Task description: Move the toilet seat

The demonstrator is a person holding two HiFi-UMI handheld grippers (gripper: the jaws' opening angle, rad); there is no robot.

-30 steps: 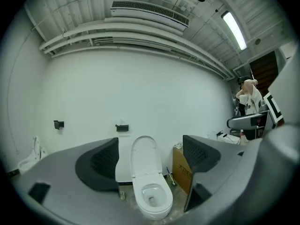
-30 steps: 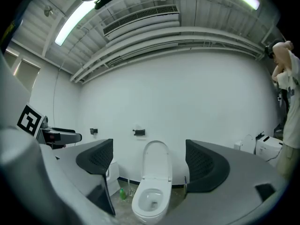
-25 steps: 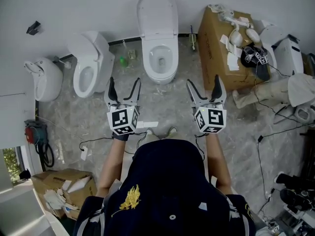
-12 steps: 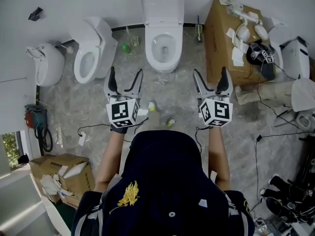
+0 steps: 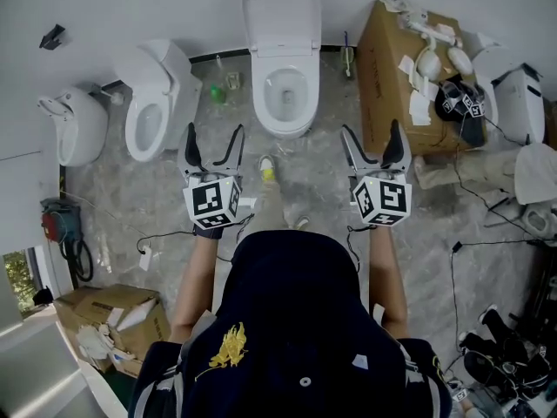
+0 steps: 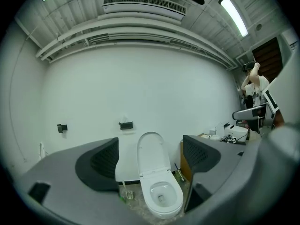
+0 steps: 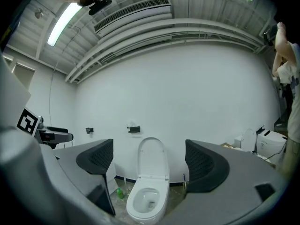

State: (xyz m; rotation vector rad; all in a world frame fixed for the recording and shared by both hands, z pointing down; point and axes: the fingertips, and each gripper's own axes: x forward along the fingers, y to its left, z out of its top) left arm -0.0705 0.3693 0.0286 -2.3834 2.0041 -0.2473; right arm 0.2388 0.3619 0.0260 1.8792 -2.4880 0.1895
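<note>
The toilet seat (image 5: 280, 11) is seen raised, leaning back towards the white wall (image 5: 130, 7) above the bowl of the middle toilet (image 5: 285, 124). Whether the seat ring stands up with the lid or lies on the bowl cannot be made out for certain. The bowl is left open to view.

In front of the middle toilet, well apart from it, the two tongs are held side by side and pointed at it. The left tongs (image 5: 214, 142) are set to the left of the bowl's front, the right tongs (image 5: 372, 142) to its right. Both tongs are spread wide with nothing gripped. In each gripper view the toilet is framed in the gap between the jaws, far off and untouched.

A shoe (image 5: 268, 169) is placed on the grey marbled floor (image 5: 313, 181) just in front of the bowl. A green bottle (image 5: 218, 93) is seen on the floor just left of the middle toilet, and a second toilet (image 5: 157, 103) beyond it, lid also raised. A third white fixture (image 5: 74, 127) is found further left. To the right of the middle toilet a large cardboard box (image 5: 392, 77) is stood, with white parts laid on top. A black holder (image 6: 125, 125) is fixed to the wall up and to the left of the raised seat.
</note>
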